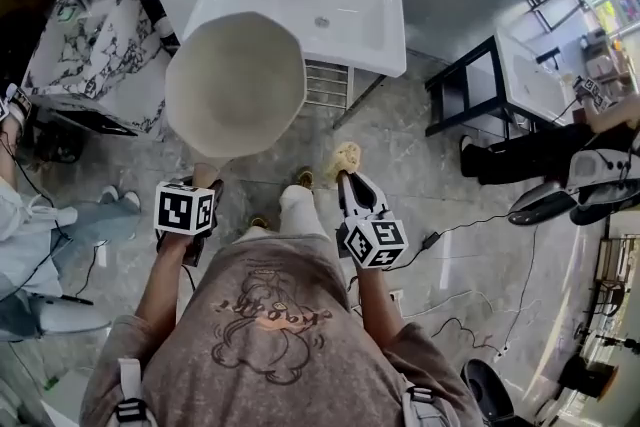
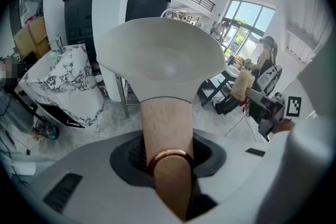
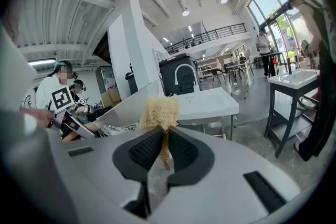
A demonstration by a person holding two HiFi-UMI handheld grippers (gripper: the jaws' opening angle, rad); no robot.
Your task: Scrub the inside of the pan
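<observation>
The left gripper (image 2: 167, 157) clamps the wooden handle (image 2: 166, 118) of the pan (image 1: 235, 85). The right gripper (image 3: 161, 147) pinches a yellow sponge (image 3: 159, 111), apart from the pan. The pan hides one corner of the sink (image 1: 350, 15).

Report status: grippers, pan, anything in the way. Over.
Left gripper shut on wooden handle of cream-coloured pan, held in air before white sink. Right gripper shut on yellow fibrous scrub pad, beside pan, not touching. Nothing between pad and pan.

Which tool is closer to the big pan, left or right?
Left. The left tool grips the pan by its wooden handle; the right tool holds a yellow scrubber beside the pan, not touching it.
</observation>
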